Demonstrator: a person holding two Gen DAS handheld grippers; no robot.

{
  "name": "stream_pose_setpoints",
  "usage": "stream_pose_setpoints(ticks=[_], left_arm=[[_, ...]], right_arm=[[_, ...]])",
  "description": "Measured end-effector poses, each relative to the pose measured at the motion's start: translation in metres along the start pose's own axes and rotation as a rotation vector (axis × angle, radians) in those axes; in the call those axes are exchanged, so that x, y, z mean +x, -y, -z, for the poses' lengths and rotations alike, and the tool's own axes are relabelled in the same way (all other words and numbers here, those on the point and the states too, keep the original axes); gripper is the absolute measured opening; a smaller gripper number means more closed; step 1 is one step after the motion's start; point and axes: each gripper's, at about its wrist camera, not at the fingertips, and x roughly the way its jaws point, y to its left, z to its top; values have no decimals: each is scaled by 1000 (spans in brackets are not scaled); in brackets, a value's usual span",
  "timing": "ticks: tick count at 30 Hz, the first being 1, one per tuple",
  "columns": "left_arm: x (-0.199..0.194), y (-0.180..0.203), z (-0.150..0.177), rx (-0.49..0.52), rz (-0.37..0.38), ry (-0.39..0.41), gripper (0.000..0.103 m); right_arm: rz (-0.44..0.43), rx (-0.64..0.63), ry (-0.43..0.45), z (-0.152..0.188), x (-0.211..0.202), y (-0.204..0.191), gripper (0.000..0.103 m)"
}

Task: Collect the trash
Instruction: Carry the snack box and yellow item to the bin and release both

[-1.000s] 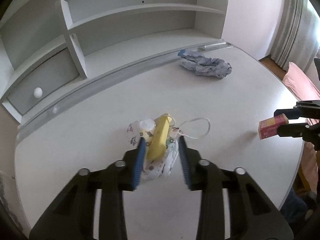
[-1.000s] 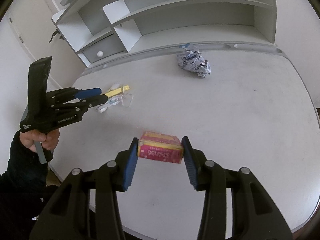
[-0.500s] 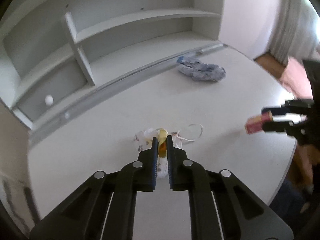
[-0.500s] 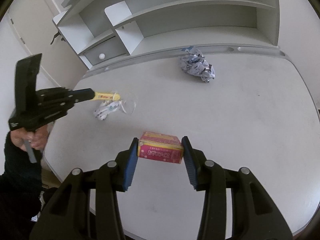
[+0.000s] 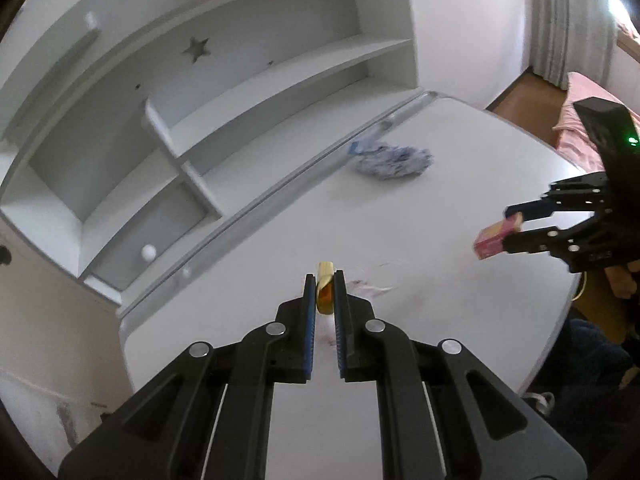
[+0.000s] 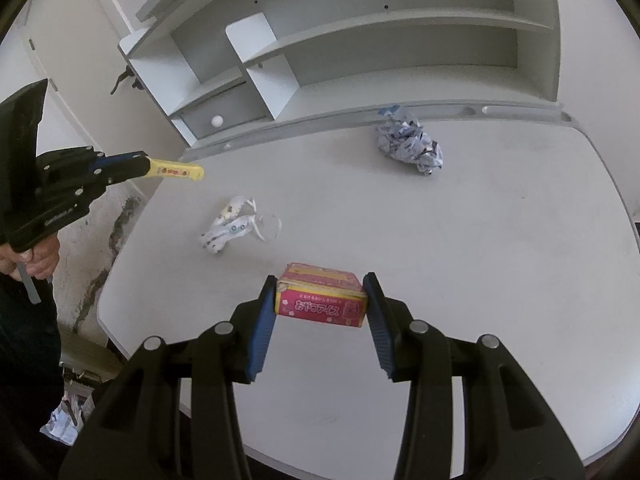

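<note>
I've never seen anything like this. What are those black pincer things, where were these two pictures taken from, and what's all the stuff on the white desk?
No robot here: a person holds a hand-worked gripper in each hand, each with a camera looking along its two fingers. One picture comes from the left gripper, which is shut on a yellow wrapper. The other comes from the right gripper, which clamps a pink box. Each picture also shows the other gripper off to one side. On the white desk lie a crumpled blue-and-white wrapper and a small patterned face mask.
</note>
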Motion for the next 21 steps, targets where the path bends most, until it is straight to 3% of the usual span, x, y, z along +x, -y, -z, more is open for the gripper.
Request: stream_pose_setpoints(ticks=[5, 12, 21], left_arm=[[7, 50, -12, 18, 107, 48, 7], [26, 143, -48, 59, 291, 131, 7], [43, 307, -95, 233, 605, 151, 7]], right_arm=[[62, 53, 35, 9, -24, 23, 43], [229, 207, 111, 49, -91, 92, 43], [503, 527, 207, 156, -198, 200, 43]])
